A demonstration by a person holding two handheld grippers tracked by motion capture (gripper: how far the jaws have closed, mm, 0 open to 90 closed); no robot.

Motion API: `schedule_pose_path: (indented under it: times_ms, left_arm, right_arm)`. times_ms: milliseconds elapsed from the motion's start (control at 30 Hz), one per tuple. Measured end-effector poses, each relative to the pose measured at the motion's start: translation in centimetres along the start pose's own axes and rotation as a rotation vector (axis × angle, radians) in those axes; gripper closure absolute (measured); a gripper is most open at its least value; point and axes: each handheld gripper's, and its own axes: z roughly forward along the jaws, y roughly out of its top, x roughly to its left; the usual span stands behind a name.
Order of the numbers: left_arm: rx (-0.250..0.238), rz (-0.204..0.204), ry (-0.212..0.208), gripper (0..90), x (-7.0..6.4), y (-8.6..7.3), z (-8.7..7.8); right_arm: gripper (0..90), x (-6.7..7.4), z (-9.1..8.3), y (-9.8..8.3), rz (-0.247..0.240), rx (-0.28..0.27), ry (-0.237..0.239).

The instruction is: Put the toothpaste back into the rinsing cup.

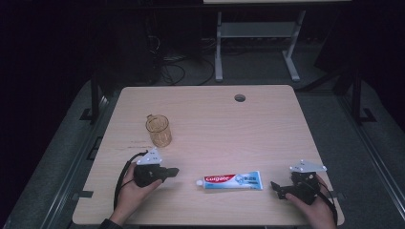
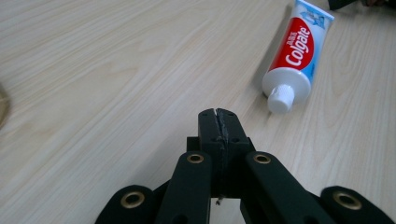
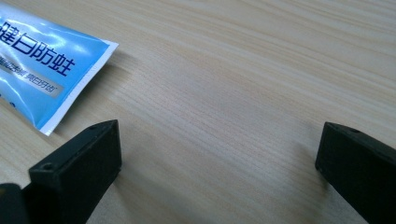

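right gripper (image 1: 277, 186) jaws wide open, empty, just off the toothpaste tube (image 1: 233, 181) tail; left gripper (image 1: 173, 171) jaws shut, empty; i'd straddle the tail flat on the desk (image 1: 215, 119) before squeezing

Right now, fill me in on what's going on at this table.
A person sits at a wooden table with a gripper in each hand. A toothpaste tube lies flat between them, cap toward the left gripper, whose fingers are pressed together on nothing and aimed at that cap. The right gripper rests just past the tube's flat end with its fingers wide apart, nothing between them. An amber cup stands upright beyond the left gripper, apart from it. Nothing is held or touched yet.
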Motion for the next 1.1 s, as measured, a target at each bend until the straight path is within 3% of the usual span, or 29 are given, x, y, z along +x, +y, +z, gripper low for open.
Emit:
schedule_pose_path:
  times_ms: [367, 567, 800, 1100]
  left_arm:
    - [0.03, 0.053, -0.07, 90.0, -1.9, 1.6, 3.2]
    - [0.042, 0.066, -0.086, 90.0, -2.5, 1.9, 4.2]
    - [0.051, 0.075, -0.085, 90.0, -2.7, 1.9, 4.4]
    - [0.053, 0.075, -0.113, 90.0, -3.3, 1.7, 4.4]
  right_arm:
    - [0.0, 0.0, 0.0, 0.0, -0.002, -0.001, 0.001]
    - [0.0, 0.0, 0.0, 0.0, -0.002, 0.0, 0.002]
    - [0.0, 0.0, 0.0, 0.0, -0.002, 0.0, 0.002]
    - [0.0, 0.0, 0.0, 0.0, -0.002, 0.0, 0.002]
